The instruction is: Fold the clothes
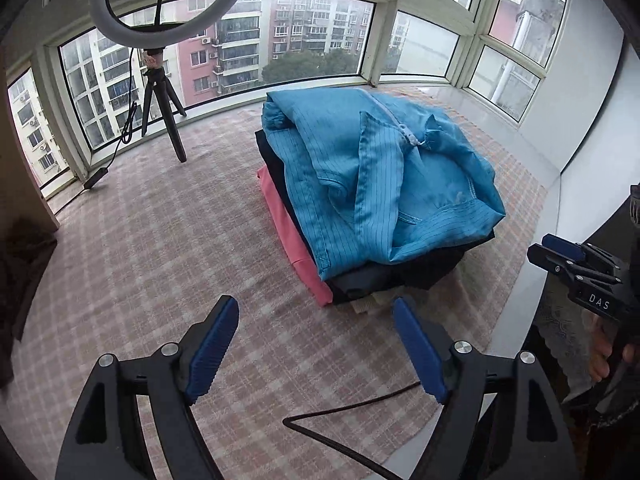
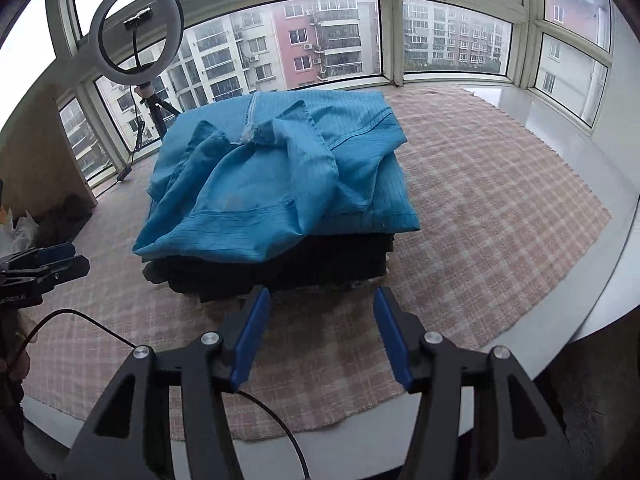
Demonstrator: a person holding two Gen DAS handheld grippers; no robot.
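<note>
The left gripper [image 1: 316, 312] and the right gripper [image 2: 320, 304] both hang wide apart with nothing between their blue pads. Just past them, the blue striped jacket [image 2: 276, 172] lies folded on top of a pile of dark clothes [image 2: 280, 264] and 1 pink garment [image 1: 288, 232]. The pile sits on the checked cloth [image 2: 480, 208] by the window.

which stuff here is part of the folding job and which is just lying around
Part of the job:
- blue striped garment, top of the pile
- dark folded clothes beneath it
- pink garment at the bottom
- left gripper and right gripper, both open, empty

Just lying about:
- ring light on its tripod
- checked cloth under the pile
- black cable
</note>
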